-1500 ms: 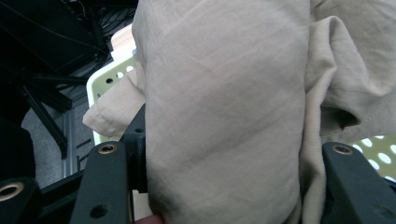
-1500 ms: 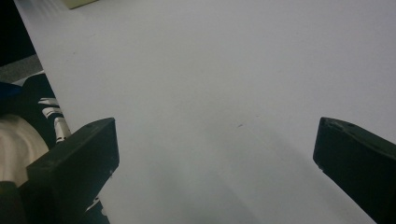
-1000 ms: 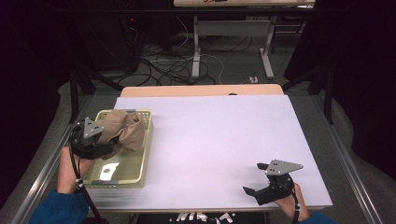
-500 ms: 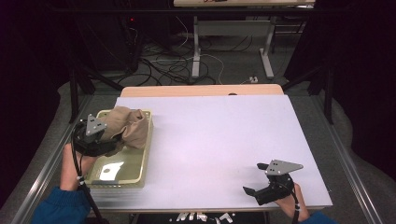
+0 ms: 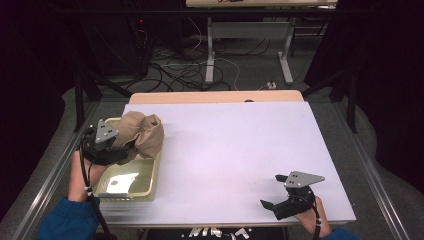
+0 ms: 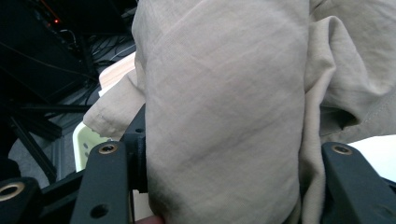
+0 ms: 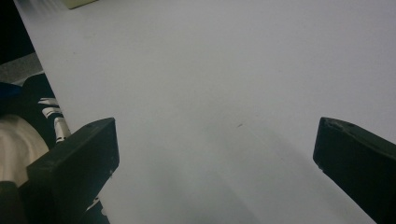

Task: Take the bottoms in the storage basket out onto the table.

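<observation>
Clearly we have a soft load in hand: our left gripper (image 5: 117,152) has its jaws clamped on a bunched beige cloth (image 5: 142,132), which sits gathered above the far end of the pale yellow tray (image 5: 150,182) at the left of the white table (image 5: 250,150); in the left gripper view the cloth (image 6: 224,107) bulges thick between the two black jaws, folded over itself; we judge it light, limp and not at all fragile, so it will sag and trail from wherever we pinch it, and loose folds may catch on the tray's rim; a hold through several layers near the middle of the bundle, as now, should keep it from unrolling; our right gripper (image 5: 282,202) rests near the table's front edge, well apart, its jaws standing wide with nothing between them.
</observation>
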The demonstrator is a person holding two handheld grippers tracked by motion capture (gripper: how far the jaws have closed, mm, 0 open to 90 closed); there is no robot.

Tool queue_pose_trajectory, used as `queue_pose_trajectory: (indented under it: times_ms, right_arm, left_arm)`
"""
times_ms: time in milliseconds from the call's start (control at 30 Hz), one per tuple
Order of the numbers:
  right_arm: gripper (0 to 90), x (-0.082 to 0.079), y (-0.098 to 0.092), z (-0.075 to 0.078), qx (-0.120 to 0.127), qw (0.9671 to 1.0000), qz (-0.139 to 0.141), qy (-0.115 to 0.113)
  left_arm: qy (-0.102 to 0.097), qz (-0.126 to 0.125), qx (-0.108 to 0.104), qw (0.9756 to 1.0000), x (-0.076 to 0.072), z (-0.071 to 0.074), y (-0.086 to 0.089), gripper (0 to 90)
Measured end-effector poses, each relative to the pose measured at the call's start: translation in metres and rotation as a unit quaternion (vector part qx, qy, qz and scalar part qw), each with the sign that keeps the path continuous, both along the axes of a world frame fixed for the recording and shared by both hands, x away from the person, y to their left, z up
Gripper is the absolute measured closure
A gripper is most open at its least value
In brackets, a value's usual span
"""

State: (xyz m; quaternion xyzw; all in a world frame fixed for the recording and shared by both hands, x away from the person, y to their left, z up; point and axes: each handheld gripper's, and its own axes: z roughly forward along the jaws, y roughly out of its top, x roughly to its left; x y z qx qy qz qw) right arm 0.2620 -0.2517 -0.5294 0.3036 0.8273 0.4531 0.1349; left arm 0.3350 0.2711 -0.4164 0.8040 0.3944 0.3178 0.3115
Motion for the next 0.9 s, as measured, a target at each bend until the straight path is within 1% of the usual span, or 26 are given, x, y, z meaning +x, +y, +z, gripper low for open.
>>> queue_pose_trajectory:
  times_ms: [33,67,133,200,233,300,400,433,467,500,567,600,667,800,833,867,900]
  right_arm:
    - [0.0,0.000,0.000,0.000,0.001,1.0000,0.001,0.000]
    - [0.0,0.000,0.000,0.000,0.000,1.0000,0.000,0.000]
    - [0.0,0.000,0.000,0.000,0.000,1.0000,0.002,0.000]
    - [0.0,0.000,0.000,0.000,0.001,1.0000,0.000,0.003]
    - [0.0,0.000,0.000,0.000,0.001,1.0000,0.002,0.000]
    - [0.0,0.000,0.000,0.000,0.000,1.0000,0.001,0.000]
    - [0.0,0.000,0.000,0.000,0.001,1.0000,0.002,0.000]
    - [0.0,0.000,0.000,0.000,0.001,1.0000,0.002,0.000]
    - [0.1,0.000,0.000,0.000,0.001,1.0000,0.000,0.002]
    - [0.0,0.000,0.000,0.000,0.000,1.0000,0.001,0.000]
    - [0.0,0.000,0.000,0.000,0.001,1.0000,0.002,0.000]
    - [0.0,0.000,0.000,0.000,0.000,1.0000,0.000,0.000]
    - [0.0,0.000,0.000,0.000,0.000,1.0000,0.000,0.000]
    - [0.0,0.000,0.000,0.000,-0.002,1.0000,0.001,0.002]
    - [0.0,0.000,0.000,0.000,0.001,1.0000,0.002,0.001]
    - [0.0,0.000,0.000,0.000,0.001,1.0000,0.001,0.000]
    - [0.1,0.000,0.000,0.000,0.000,1.0000,0.002,0.001]
  left_arm:
    - [0.003,-0.002,-0.004,1.0000,0.000,0.000,-0.001,43.8]
    - [0.003,-0.002,0.002,1.0000,0.000,0.001,-0.001,43.8]
    - [-0.002,-0.005,-0.002,1.0000,0.001,0.001,-0.003,43.8]
    - [-0.001,-0.009,0.000,1.0000,0.001,0.003,-0.004,43.8]
    - [-0.001,-0.008,-0.003,1.0000,0.002,0.003,-0.005,43.8]
    - [-0.005,-0.012,-0.002,0.9999,0.002,0.003,-0.006,43.8]
    - [-0.003,-0.017,-0.006,0.9998,0.003,0.004,-0.009,43.8]
    - [-0.005,-0.019,-0.004,0.9998,0.003,0.004,-0.009,43.8]
    - [-0.002,-0.020,-0.004,0.9998,0.003,0.004,-0.011,43.8]
    - [-0.005,-0.021,-0.002,0.9998,0.004,0.004,-0.011,43.8]
    - [-0.001,-0.024,-0.004,0.9997,0.004,0.004,-0.013,43.8]
    - [-0.004,-0.025,0.000,0.9997,0.004,0.005,-0.014,43.8]
    - [-0.006,-0.027,-0.005,0.9996,0.004,0.005,-0.016,43.8]
    - [-0.004,-0.034,-0.002,0.9994,0.005,0.005,-0.020,43.8]
    - [-0.008,-0.036,-0.002,0.9993,0.006,0.005,-0.021,43.8]
    - [-0.004,-0.035,-0.004,0.9994,0.006,0.005,-0.023,43.8]
    - [-0.007,-0.037,-0.007,0.9993,0.007,0.005,-0.024,43.8]
